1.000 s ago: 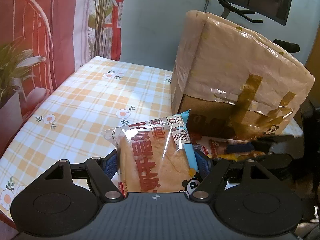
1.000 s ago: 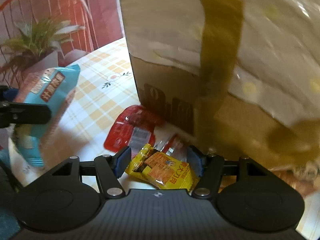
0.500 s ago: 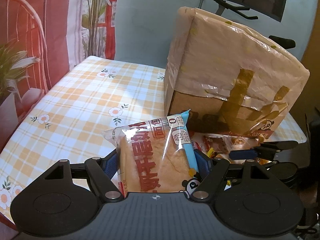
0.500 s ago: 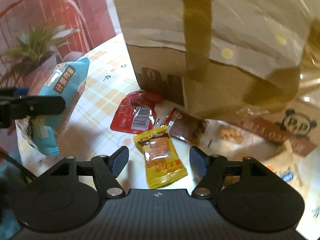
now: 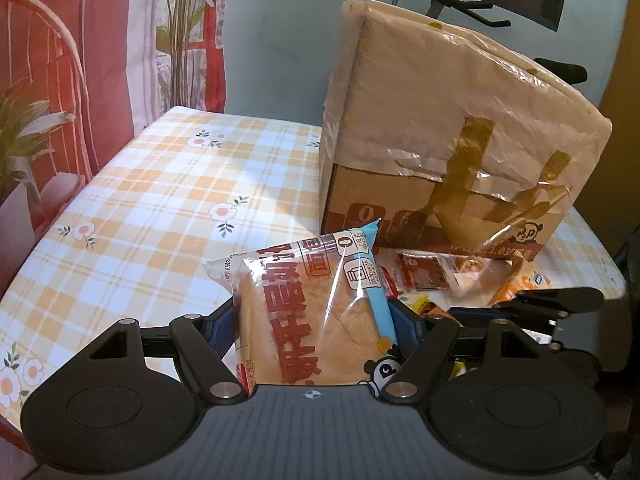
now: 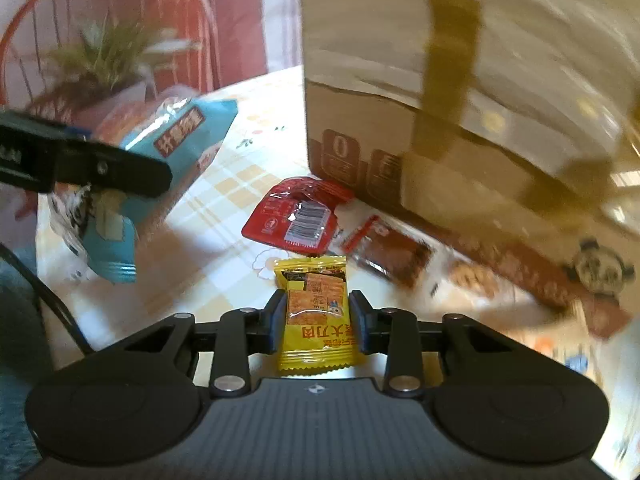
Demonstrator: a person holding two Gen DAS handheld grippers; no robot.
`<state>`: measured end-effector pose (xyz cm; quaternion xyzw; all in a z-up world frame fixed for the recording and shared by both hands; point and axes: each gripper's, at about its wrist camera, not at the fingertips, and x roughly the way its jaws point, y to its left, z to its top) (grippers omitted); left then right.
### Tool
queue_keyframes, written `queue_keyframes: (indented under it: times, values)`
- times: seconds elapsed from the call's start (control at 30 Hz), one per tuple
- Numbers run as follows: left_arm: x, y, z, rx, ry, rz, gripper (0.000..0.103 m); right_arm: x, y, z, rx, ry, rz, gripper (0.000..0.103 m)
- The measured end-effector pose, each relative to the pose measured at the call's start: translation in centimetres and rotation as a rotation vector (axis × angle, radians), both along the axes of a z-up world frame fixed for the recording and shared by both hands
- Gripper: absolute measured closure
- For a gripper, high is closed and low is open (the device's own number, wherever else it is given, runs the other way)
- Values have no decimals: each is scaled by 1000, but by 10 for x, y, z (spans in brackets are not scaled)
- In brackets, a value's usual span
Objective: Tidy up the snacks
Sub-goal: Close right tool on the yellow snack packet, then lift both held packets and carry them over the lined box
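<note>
Two grippers: left gripper (image 5: 312, 332) jaws hold bread packet (image 5: 308, 312); right gripper (image 6: 316, 320) jaws just closed on yellow sachet (image 6: 316, 316).

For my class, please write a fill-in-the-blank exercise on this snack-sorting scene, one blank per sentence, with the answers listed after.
1. The left gripper holds a packaged slice of ____.
2. The small packet between the right gripper's jaws, which have just been closing, is ____ in colour.
3. The red packet lies on the table at the foot of a taped cardboard ____.
4. The checked tablecloth is printed with small ____.

Answers: bread; yellow; box; flowers
</note>
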<state>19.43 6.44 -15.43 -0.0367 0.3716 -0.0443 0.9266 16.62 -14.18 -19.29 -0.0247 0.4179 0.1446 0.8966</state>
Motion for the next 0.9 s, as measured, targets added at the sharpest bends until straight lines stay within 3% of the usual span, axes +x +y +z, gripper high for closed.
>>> queue_keyframes:
  times: [0.33, 0.53, 0.7, 0.9]
  values:
    - [-11, -16, -3, 2, 13, -12, 25, -48, -27, 21, 90, -158, -103, 68]
    - [-13, -23, 5, 13, -8, -23, 25, -56, -41, 31, 122, -201, -138, 68]
    - [-12, -26, 20, 19, -49, -24, 25, -61, -49, 44, 127, -262, -144, 68]
    - [-8, -34, 57, 35, -151, -49, 25, -66, -56, 81, 96, -408, -119, 68]
